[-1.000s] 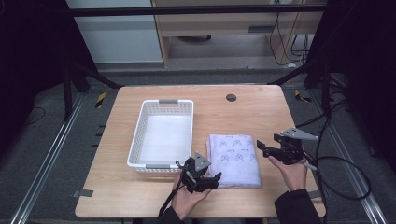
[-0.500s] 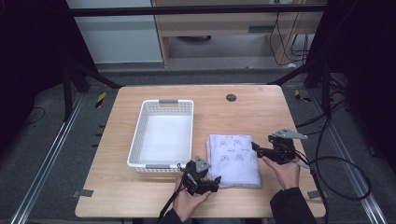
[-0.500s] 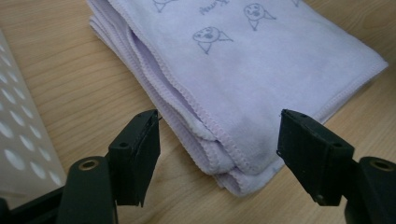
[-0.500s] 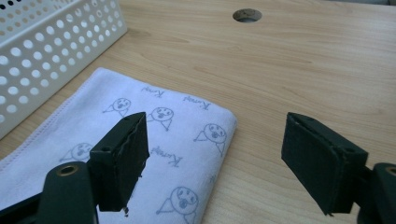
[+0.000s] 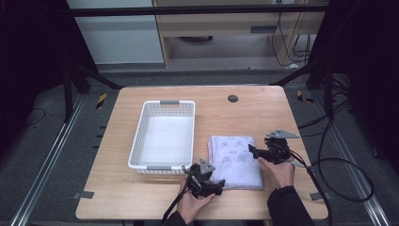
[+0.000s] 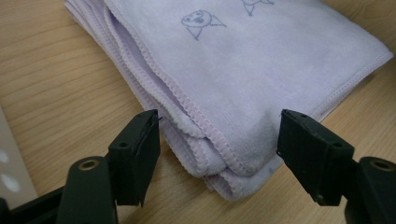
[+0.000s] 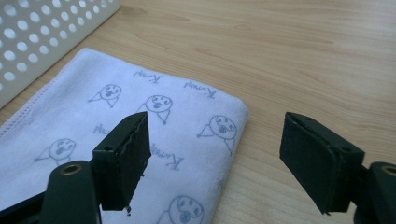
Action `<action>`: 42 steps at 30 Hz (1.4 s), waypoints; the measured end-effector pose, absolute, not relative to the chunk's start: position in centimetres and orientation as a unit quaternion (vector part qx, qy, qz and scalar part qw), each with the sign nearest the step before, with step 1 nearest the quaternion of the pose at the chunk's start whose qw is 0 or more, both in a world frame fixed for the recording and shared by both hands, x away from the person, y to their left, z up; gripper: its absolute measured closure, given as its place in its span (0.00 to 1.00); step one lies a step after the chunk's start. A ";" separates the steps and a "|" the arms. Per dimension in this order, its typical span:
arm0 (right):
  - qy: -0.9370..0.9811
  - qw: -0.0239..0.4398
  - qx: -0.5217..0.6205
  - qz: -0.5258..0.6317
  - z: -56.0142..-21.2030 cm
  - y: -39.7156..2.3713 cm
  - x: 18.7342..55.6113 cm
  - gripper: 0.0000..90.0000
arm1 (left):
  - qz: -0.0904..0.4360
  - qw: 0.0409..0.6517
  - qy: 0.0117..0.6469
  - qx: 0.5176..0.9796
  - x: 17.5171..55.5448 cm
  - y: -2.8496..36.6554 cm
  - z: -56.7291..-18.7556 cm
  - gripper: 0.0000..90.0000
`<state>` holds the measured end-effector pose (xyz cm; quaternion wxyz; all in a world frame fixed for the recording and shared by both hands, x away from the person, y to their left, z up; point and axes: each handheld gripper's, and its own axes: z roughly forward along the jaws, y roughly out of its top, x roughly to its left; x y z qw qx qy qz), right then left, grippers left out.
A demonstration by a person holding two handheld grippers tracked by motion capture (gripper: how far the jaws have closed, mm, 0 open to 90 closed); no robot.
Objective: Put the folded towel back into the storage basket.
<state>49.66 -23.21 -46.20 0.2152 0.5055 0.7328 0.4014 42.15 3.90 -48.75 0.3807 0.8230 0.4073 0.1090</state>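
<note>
While the white basket (image 5: 164,136) sits empty, the folded towel (image 5: 235,160) lies just beside it, both grippers, left (image 5: 217,189) and right (image 5: 251,149), gaping wide at its edges.

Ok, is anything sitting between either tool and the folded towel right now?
Nothing visible. The left tool is open with its jaws on either side of the near corner of the folded towel, bare table beneath. The right tool is open over the towel's far right edge, nothing between.
</note>
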 end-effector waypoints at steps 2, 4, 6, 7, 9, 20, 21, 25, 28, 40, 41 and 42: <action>0.736 0.209 0.507 0.397 -46.8 -23.0 50.1 0.27 | 0.109 0.375 0.407 0.826 42.3 3.7 -49.0 0.31; 0.738 0.204 0.511 0.391 -47.2 -22.8 50.4 0.28 | 0.105 0.376 0.411 0.824 42.4 3.7 -49.2 0.31; 0.740 0.199 0.513 0.387 -47.6 -22.6 50.8 0.28 | 0.097 0.377 0.417 0.821 42.6 3.7 -49.4 0.31; 0.741 0.197 0.514 0.385 -47.8 -22.6 50.9 0.29 | 0.093 0.378 0.419 0.821 42.6 3.7 -49.5 0.31; 0.742 0.196 0.513 0.384 -47.9 -22.6 51.1 0.29 | 0.093 0.376 0.419 0.821 42.7 3.7 -49.6 0.31; 0.739 0.158 0.531 0.384 -49.4 -22.6 51.4 0.32 | 0.108 0.368 0.418 0.824 42.4 3.3 -49.8 0.36; 0.740 0.156 0.532 0.381 -49.4 -22.6 51.4 0.32 | 0.108 0.368 0.418 0.824 42.4 3.3 -49.8 0.37; 0.742 0.144 0.537 0.375 -50.0 -22.4 51.6 0.34 | 0.102 0.367 0.425 0.821 42.3 3.2 -49.6 0.44; 0.741 0.138 0.538 0.376 -50.0 -22.4 51.7 0.36 | 0.098 0.370 0.430 0.818 42.2 3.2 -49.6 0.47; 0.740 0.111 0.533 0.396 -49.8 -22.1 51.3 0.70 | 0.061 0.395 0.450 0.799 42.5 3.5 -49.8 0.74; 0.740 0.111 0.533 0.396 -49.8 -22.1 51.3 0.70 | 0.061 0.395 0.450 0.799 42.5 3.5 -49.8 0.75; 0.738 0.110 0.533 0.399 -49.7 -22.1 51.2 0.74 | 0.066 0.396 0.448 0.799 42.4 3.4 -49.8 0.76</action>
